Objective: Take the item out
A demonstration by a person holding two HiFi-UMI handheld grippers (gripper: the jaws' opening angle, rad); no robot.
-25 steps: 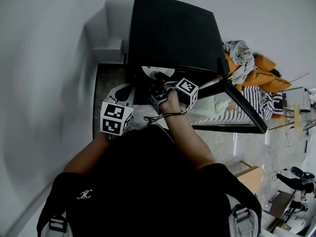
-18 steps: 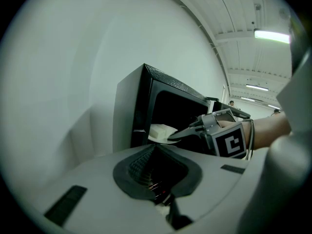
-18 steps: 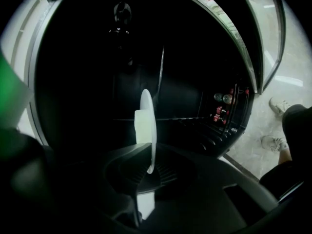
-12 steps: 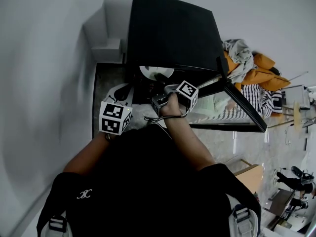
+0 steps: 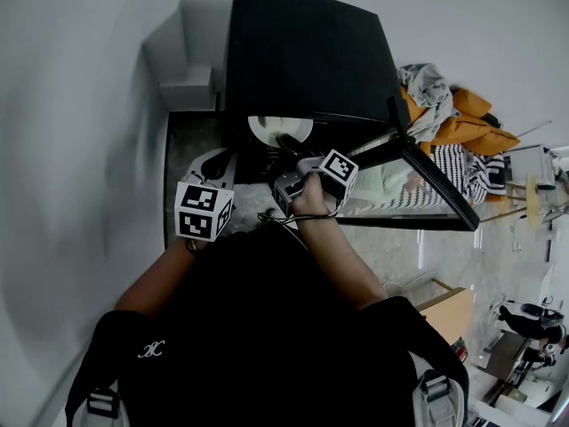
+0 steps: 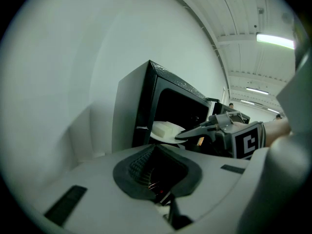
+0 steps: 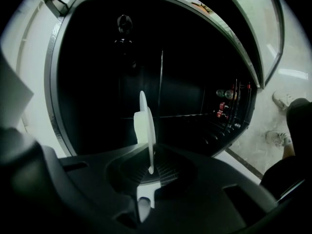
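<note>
The right arm is reaching forward, its right gripper (image 5: 286, 142) clamping the near rim of a white plate (image 5: 267, 130) at the mouth of the black oven (image 5: 307, 52), which is standing along the counter's (image 5: 185, 154) far edge. In the right gripper view the plate is showing edge-on between the pads, with a pale block (image 7: 139, 126) on it. The left arm is bending back, holding the left gripper (image 5: 216, 163) over the counter's left side, its jaws drawn together on nothing.

Compared with a second ago, the plate is showing further out from under the oven's top, and the right gripper is sitting slightly nearer the person. The left gripper is staying put.

The person's torso is covering the counter's near edge, the oven's inside is too dark to read, and the block's nature is unclear. The door (image 5: 418, 189) is hanging open to the right.
</note>
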